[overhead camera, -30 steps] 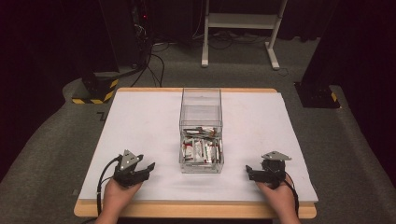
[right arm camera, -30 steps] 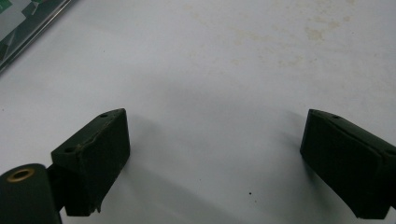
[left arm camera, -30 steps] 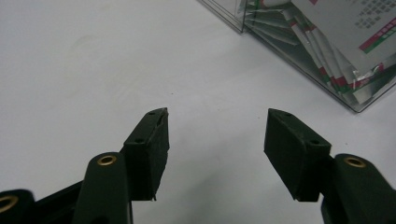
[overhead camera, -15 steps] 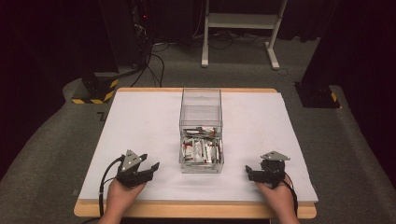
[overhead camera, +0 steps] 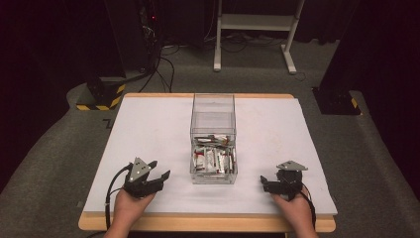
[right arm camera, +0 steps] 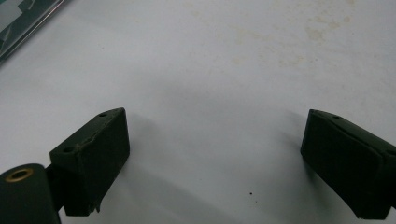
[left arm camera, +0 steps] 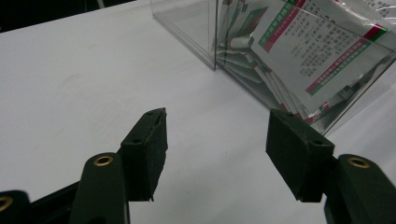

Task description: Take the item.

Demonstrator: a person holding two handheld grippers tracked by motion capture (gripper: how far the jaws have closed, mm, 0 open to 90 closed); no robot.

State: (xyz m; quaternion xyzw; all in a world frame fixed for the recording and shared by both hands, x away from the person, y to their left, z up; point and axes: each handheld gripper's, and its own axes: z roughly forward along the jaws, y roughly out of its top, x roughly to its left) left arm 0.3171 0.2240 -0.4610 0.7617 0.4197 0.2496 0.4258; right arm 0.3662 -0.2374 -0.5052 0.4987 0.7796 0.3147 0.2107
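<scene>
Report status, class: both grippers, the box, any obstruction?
Left hand-held gripper open, empty. Right hand-held gripper open, empty. Clear box of packets between them, untouched. Nothing obstructing.

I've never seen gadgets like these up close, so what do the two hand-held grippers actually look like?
Each is a black tool with two blocky jaws. The left gripper and right gripper both carry a grey three-cornered plate on top and trail a black cable. In the gripper views the jaws show small screw holes and brass-coloured pivots. No sleeves are visible on the forearms.
</scene>
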